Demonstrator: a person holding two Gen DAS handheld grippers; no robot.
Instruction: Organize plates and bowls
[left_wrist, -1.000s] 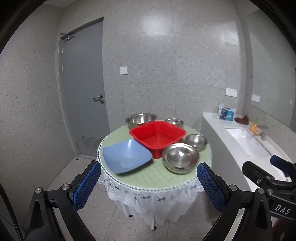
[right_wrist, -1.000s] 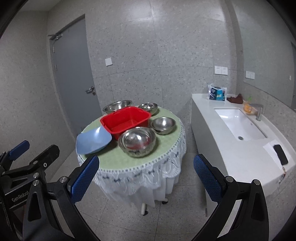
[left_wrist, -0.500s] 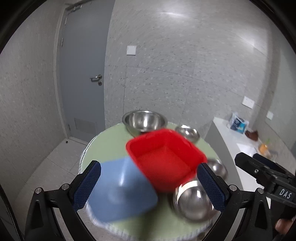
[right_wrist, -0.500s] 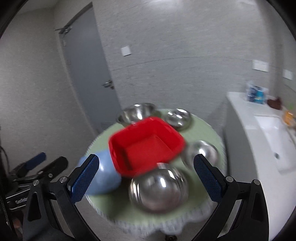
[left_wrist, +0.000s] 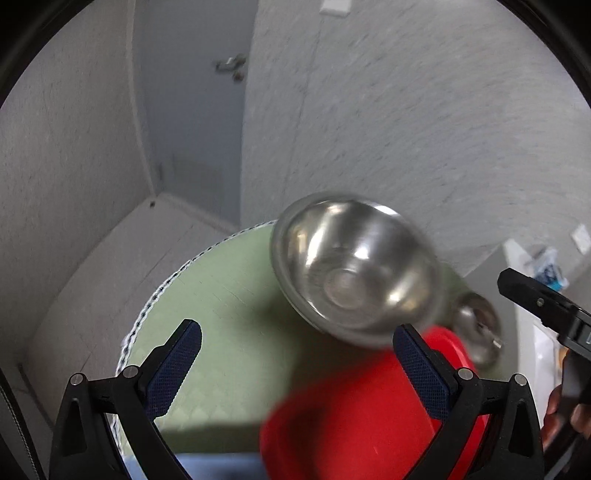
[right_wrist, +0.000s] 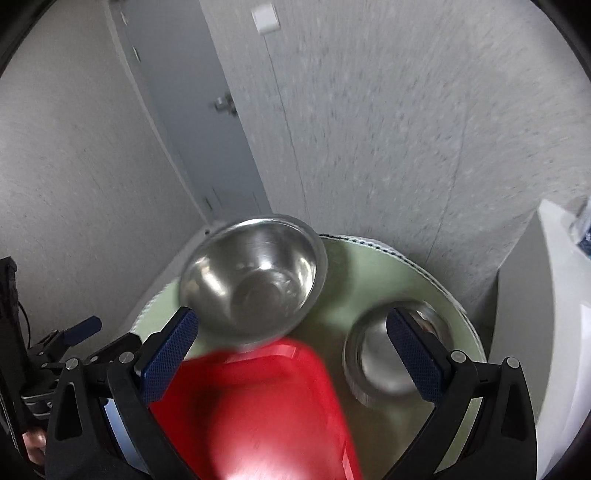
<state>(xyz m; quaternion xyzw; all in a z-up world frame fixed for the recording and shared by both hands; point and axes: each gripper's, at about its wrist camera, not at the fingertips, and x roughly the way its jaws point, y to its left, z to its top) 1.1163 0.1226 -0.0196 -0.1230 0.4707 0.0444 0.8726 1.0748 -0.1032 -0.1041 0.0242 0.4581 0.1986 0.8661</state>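
Note:
A large steel bowl (left_wrist: 354, 273) stands at the far side of the round green table (left_wrist: 229, 314); it also shows in the right wrist view (right_wrist: 255, 277). A red square basin (left_wrist: 369, 417) lies in front of it, also in the right wrist view (right_wrist: 258, 413). A small steel bowl (right_wrist: 391, 354) sits to the right, also in the left wrist view (left_wrist: 476, 328). A blue plate (left_wrist: 218, 467) shows at the bottom edge. My left gripper (left_wrist: 295, 354) is open above the table. My right gripper (right_wrist: 291, 343) is open over the basin. Both are empty.
A grey door (left_wrist: 192, 110) and tiled wall stand behind the table. A white counter (right_wrist: 554, 295) runs along the right. The other gripper shows at the right edge of the left wrist view (left_wrist: 543, 306) and at the left edge of the right wrist view (right_wrist: 70, 339).
Both grippers have moved forward and down over the table. The bowls and red basin now fill the lower views, blurred by motion. Both grippers stay open.

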